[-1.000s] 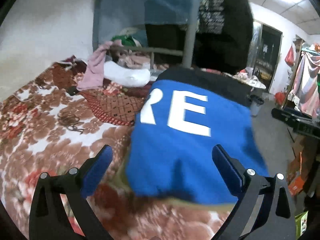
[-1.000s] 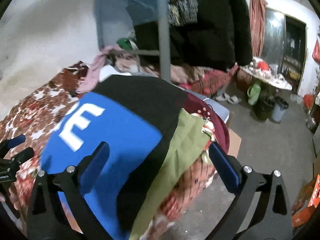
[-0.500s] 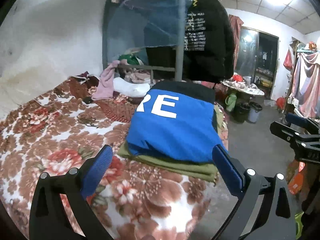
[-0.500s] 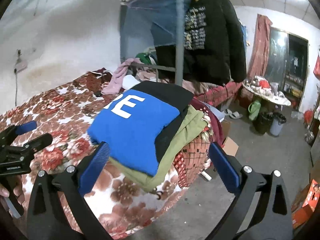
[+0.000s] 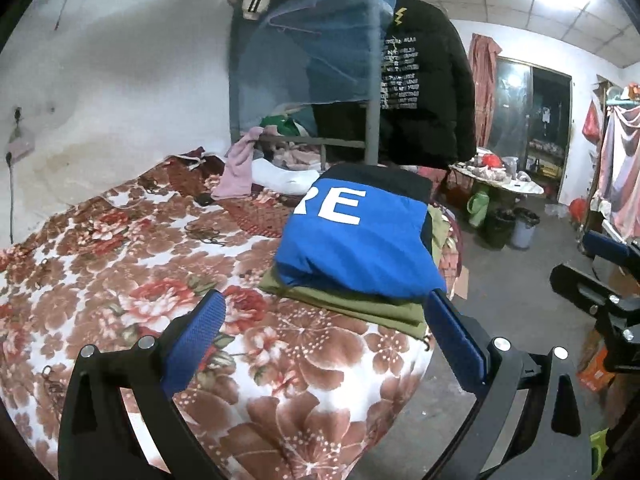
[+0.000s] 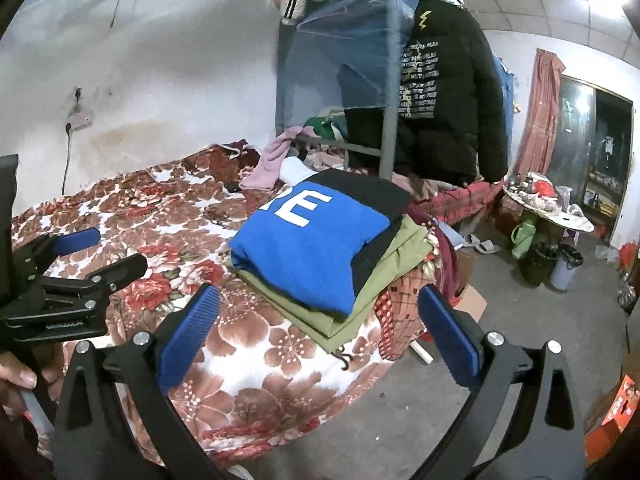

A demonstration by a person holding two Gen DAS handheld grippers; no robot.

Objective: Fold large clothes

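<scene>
A folded blue and black garment [image 5: 360,240] with white letters lies on top of a folded olive green garment [image 5: 360,308] near the bed's right corner. It also shows in the right wrist view [image 6: 312,252], stacked on the olive garment [image 6: 384,272]. My left gripper [image 5: 326,320] is open and empty, held back from the stack above the floral bedspread [image 5: 120,260]. My right gripper [image 6: 318,316] is open and empty, held back above the bed's corner. The left gripper also shows at the left of the right wrist view [image 6: 100,252].
A black jacket [image 5: 424,92] hangs from a bunk frame post [image 5: 372,120] behind the bed. Loose clothes [image 5: 248,156] lie at the bed's far end. A small table [image 6: 548,208], a green jug [image 6: 524,240] and bins [image 6: 560,264] stand on the concrete floor to the right.
Both grippers have pulled back and up from the folded stack, which now lies farther off and smaller in both views. Both stay open.
</scene>
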